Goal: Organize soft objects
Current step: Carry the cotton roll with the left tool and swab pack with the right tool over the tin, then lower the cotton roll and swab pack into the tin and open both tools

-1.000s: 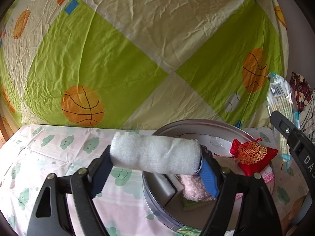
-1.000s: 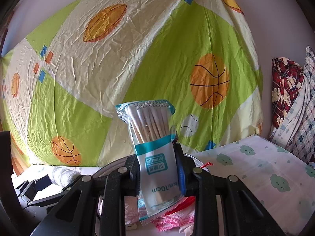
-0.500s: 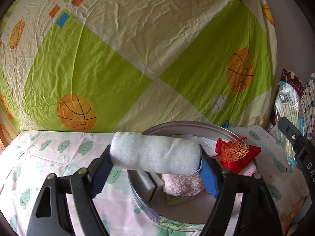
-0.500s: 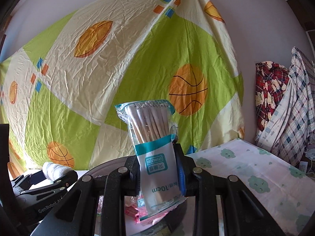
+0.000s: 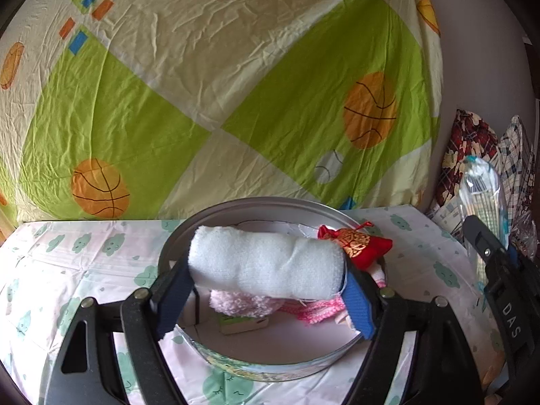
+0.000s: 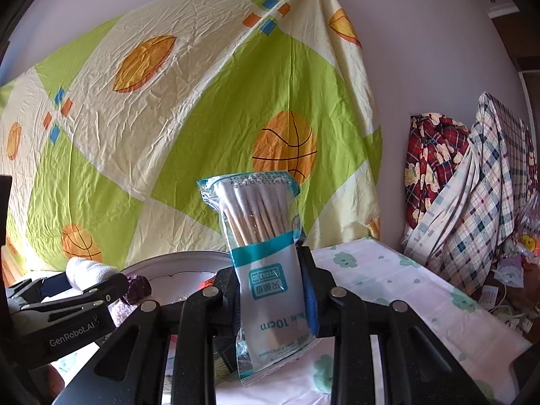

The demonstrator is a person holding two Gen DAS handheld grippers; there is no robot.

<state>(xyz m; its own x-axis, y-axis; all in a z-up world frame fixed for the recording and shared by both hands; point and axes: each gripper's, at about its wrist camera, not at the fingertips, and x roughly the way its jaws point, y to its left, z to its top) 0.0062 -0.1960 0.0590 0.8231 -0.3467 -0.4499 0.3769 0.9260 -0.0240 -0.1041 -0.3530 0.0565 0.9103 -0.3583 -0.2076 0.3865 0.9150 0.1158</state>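
Both my grippers are loaded, over and beside the round tin.

My left gripper [image 5: 266, 290] pinches a rolled white towel [image 5: 266, 265] crosswise between its blue pads, and I see it hanging over the tin [image 5: 270, 361], which sits on the cloud-print cloth [image 5: 67, 270]. In the tin lie a red pouch [image 5: 357, 246], a pink fluffy piece [image 5: 243, 303], a pink knit [image 5: 314, 314] and a small box [image 5: 243, 324]. My right gripper [image 6: 270, 290] clamps a swab pack [image 6: 266, 270] upright, just right of the tin. A basketball sheet [image 6: 202, 118] hangs behind; plaid clothes [image 6: 472, 185] pile up at right.
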